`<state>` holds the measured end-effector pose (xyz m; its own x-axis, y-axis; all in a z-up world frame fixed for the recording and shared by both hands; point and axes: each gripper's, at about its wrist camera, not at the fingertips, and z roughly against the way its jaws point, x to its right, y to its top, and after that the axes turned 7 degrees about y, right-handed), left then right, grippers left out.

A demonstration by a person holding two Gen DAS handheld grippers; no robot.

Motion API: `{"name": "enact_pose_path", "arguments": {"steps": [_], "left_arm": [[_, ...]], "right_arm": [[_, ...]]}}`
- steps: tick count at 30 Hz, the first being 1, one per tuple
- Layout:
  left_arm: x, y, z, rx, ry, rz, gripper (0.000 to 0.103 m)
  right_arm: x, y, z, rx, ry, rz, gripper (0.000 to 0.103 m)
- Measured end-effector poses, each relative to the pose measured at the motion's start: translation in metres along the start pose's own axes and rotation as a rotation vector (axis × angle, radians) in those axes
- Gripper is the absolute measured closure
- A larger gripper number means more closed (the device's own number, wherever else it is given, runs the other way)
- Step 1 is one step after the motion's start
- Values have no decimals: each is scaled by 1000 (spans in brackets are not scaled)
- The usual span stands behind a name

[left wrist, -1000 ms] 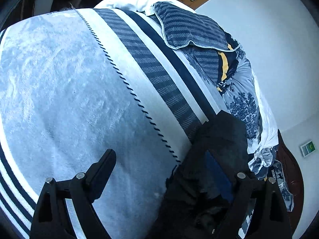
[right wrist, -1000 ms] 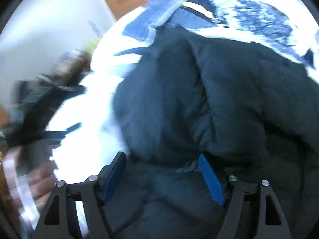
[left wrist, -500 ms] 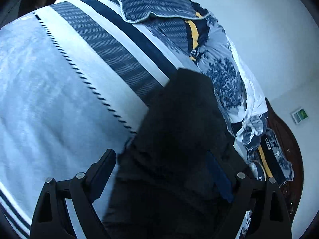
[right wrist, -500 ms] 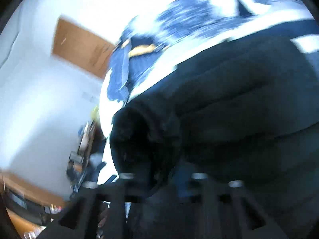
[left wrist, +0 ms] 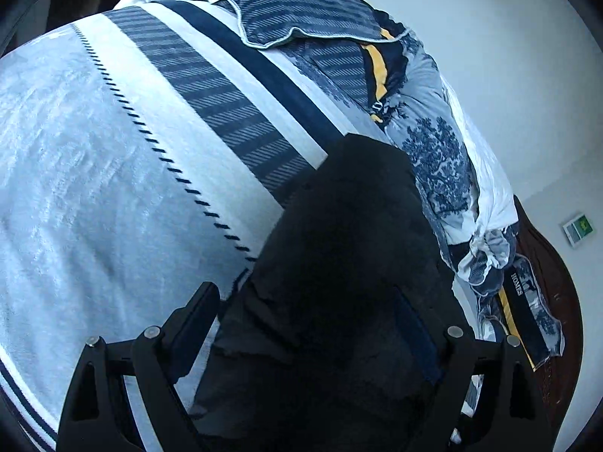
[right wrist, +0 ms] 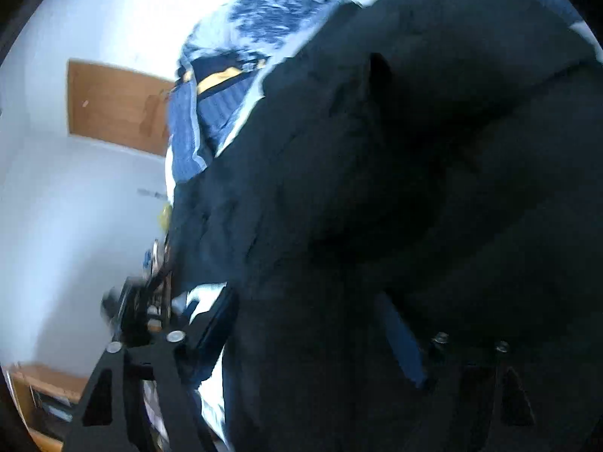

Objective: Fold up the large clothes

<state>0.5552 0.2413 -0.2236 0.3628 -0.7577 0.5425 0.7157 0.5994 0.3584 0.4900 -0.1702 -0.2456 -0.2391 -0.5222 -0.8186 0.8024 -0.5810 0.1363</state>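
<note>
Lying between the spread fingers of each hand-held gripper, the dark garment sits ungripped.

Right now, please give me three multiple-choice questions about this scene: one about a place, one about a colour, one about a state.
1. Where does the dark garment lie?
A. On the floor
B. On the striped blanket of the bed
C. On a chair

2. What colour is the narrow stripe on the bedding near the striped pillow?
A. Red
B. Green
C. Yellow

3. How do the fingers of the left gripper stand?
A. Wide apart, with the garment between them
B. Shut tight on a pillow
C. Out of view

Answers:
1 B: the left wrist view shows the garment spread over the blue and white blanket.
2 C: a yellow band runs along the dark fabric there.
3 A: one finger is over the blanket, the other far across the dark cloth.
</note>
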Motion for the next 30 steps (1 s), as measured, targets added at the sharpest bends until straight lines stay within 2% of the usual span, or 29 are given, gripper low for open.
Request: {"name": "enact_pose_path", "arguments": {"steps": [1,2,3,6,7,9,11,15,16,18,20,21,22,24,25,28,29,30], "left_arm": [[-2,0,0,0,12,12,13],[-3,0,0,2,16,20,13],[-3,0,-1,2,16,27,13],[2,-4,-6,-14,13,29,15],[5,-6,-8,-22,9,20,15],[8,-10,-11,-30,21,12,19],[11,-13,-9,-21,17,14,22],[30,-25,8,20,-63,-30,22],[39,-29,12,22,-90,-60,22],[53,-38,16,26,-119,-104,22],[66,-41,8,8,-107,-142,22],[71,-39,-3,-7,-68,-148,22],[72,-37,-12,-21,-40,-142,22],[69,-30,-26,-40,-9,-114,22],[64,-26,-34,-49,32,-103,22],[46,-22,-56,-65,173,-91,25],[38,-23,-63,-85,207,-71,32],[33,-24,-69,-114,208,-49,37]], "right_arm": [[11,12,0,12,-18,-69,76],[12,23,-11,24,15,-124,96],[3,25,-5,51,41,-129,97],[-70,28,32,149,20,111,99],[-92,32,46,170,47,165,99],[-123,40,69,194,100,253,100],[-171,62,74,187,138,357,100],[-219,100,78,185,108,457,100],[-217,102,96,194,94,467,100],[-225,112,95,224,46,476,100],[-211,110,118,251,-17,469,100],[-203,105,130,258,-47,480,100],[-193,102,135,270,-122,515,100],[-172,116,127,263,-234,559,100],[-166,124,118,251,-261,555,100],[-84,129,98,169,-345,441,97],[-45,130,81,106,-372,385,97],[-18,130,71,78,-391,353,97]]}}
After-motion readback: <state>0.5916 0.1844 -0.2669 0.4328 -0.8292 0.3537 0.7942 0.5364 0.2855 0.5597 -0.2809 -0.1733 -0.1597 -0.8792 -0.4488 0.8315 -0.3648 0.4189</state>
